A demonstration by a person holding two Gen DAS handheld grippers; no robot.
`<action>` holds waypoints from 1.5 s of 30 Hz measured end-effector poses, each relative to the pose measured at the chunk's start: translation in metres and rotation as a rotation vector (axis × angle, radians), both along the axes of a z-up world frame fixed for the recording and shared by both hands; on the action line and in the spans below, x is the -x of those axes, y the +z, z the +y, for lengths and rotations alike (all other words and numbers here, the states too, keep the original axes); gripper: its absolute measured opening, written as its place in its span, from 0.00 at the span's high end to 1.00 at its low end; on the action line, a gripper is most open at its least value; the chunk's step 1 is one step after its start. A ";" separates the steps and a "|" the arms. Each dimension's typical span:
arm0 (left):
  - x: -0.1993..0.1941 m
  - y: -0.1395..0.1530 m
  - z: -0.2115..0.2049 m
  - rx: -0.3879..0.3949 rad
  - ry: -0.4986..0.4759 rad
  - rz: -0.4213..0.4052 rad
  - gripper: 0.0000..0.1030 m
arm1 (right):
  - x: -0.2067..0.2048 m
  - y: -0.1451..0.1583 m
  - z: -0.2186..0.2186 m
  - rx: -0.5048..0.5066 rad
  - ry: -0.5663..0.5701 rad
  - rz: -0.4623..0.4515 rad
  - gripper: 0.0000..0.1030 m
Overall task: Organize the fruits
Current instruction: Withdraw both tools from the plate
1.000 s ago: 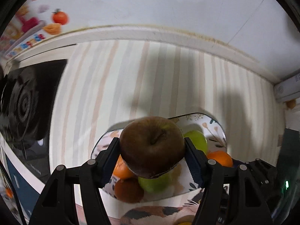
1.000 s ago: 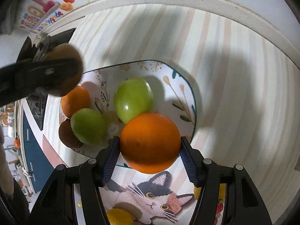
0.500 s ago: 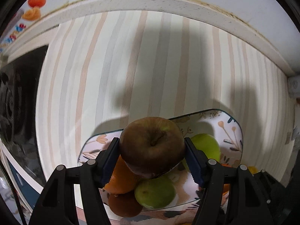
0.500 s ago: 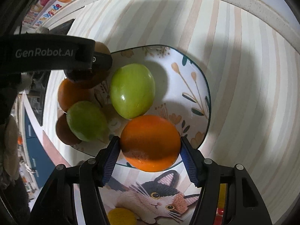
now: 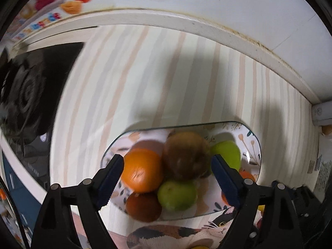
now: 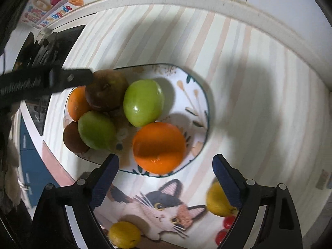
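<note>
A patterned plate (image 6: 195,95) on the striped counter holds several fruits. A brown-red apple (image 6: 105,92) lies on top at the plate's left, beside a green fruit (image 6: 143,101) and above an orange (image 6: 75,103). A second orange (image 6: 158,147) lies at the plate's near edge. My left gripper (image 5: 168,178) is open above the plate (image 5: 252,145), with the brown apple (image 5: 185,155) free between its spread fingers. My right gripper (image 6: 166,178) is open and empty just short of the near orange.
A cat-print mat (image 6: 157,205) with printed lemons and cherries lies in front of the plate. A black stove top (image 5: 27,95) is to the left. A white wall ledge (image 5: 166,20) runs behind the counter. The left gripper's finger (image 6: 41,83) reaches over the plate's left side.
Both grippers have opened. The left let the brown apple go onto the fruit pile; the right let the orange go onto the plate's near edge and drew back a little.
</note>
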State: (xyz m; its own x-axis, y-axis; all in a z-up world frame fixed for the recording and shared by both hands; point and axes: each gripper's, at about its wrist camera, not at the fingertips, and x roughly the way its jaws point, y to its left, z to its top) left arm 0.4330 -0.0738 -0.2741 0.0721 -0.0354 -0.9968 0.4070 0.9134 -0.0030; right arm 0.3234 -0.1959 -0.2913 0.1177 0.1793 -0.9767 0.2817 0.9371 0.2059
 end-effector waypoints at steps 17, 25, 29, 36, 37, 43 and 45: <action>0.116 0.085 0.060 0.062 0.146 -0.243 0.17 | 0.065 0.083 0.005 0.081 0.085 -0.150 0.09; 0.162 0.123 0.071 0.088 0.165 -0.327 0.17 | 0.104 0.128 0.002 0.117 0.119 -0.236 0.09; 0.185 0.145 0.074 0.114 0.171 -0.359 0.17 | 0.126 0.155 0.000 0.118 0.134 -0.281 0.09; 0.221 0.177 0.078 0.153 0.189 -0.398 0.17 | 0.155 0.195 -0.001 0.106 0.152 -0.343 0.09; 0.224 0.180 0.078 0.154 0.189 -0.402 0.17 | 0.159 0.200 -0.001 0.104 0.151 -0.352 0.09; 0.247 0.196 0.079 0.170 0.182 -0.417 0.17 | 0.175 0.219 0.001 0.090 0.169 -0.381 0.09; 0.252 0.200 0.080 0.175 0.186 -0.423 0.17 | 0.180 0.222 0.002 0.085 0.175 -0.388 0.09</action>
State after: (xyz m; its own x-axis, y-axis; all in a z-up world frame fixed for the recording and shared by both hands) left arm 0.1810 0.0060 -0.0736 0.4902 -0.1474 -0.8591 0.2353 0.9714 -0.0324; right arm 0.1437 -0.1941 -0.0691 0.4539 0.1502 -0.8783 0.0344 0.9820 0.1857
